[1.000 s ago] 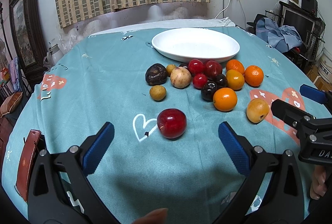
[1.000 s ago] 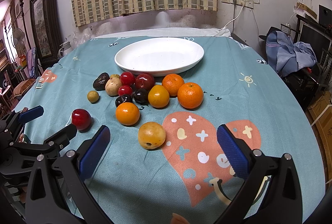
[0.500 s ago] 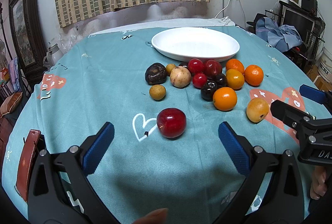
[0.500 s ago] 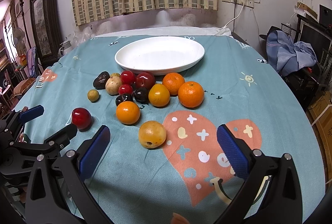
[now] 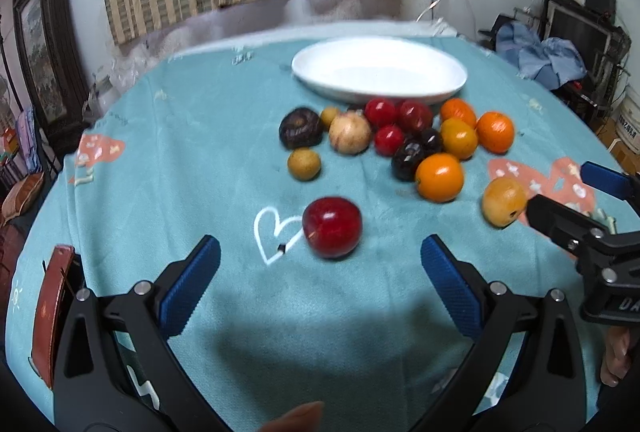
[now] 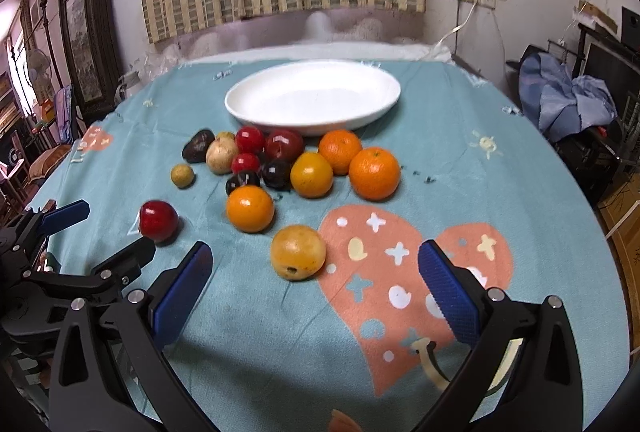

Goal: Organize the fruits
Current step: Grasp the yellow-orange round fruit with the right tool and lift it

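Observation:
A white oval plate [image 5: 379, 72] [image 6: 312, 97] stands empty at the far side of the teal tablecloth. In front of it lies a cluster of several fruits: oranges [image 6: 374, 174], red plums [image 6: 249, 139] and dark ones [image 5: 300, 128]. A red apple [image 5: 332, 227] [image 6: 158, 221] sits apart, just ahead of my left gripper [image 5: 320, 284], which is open and empty. A yellow-orange fruit [image 6: 298, 252] [image 5: 503, 202] lies just ahead of my right gripper [image 6: 316, 286], also open and empty.
A small tan fruit [image 5: 304, 164] lies alone left of the cluster. A brown leather strap [image 5: 50, 308] rests at the table's left edge. Striped curtains, a framed picture and cluttered shelves with blue cloth [image 6: 568, 100] surround the round table.
Both grippers have edged forward and lower toward the table, so the red apple and the yellow-orange fruit sit closer to their fingers. No fruit has moved.

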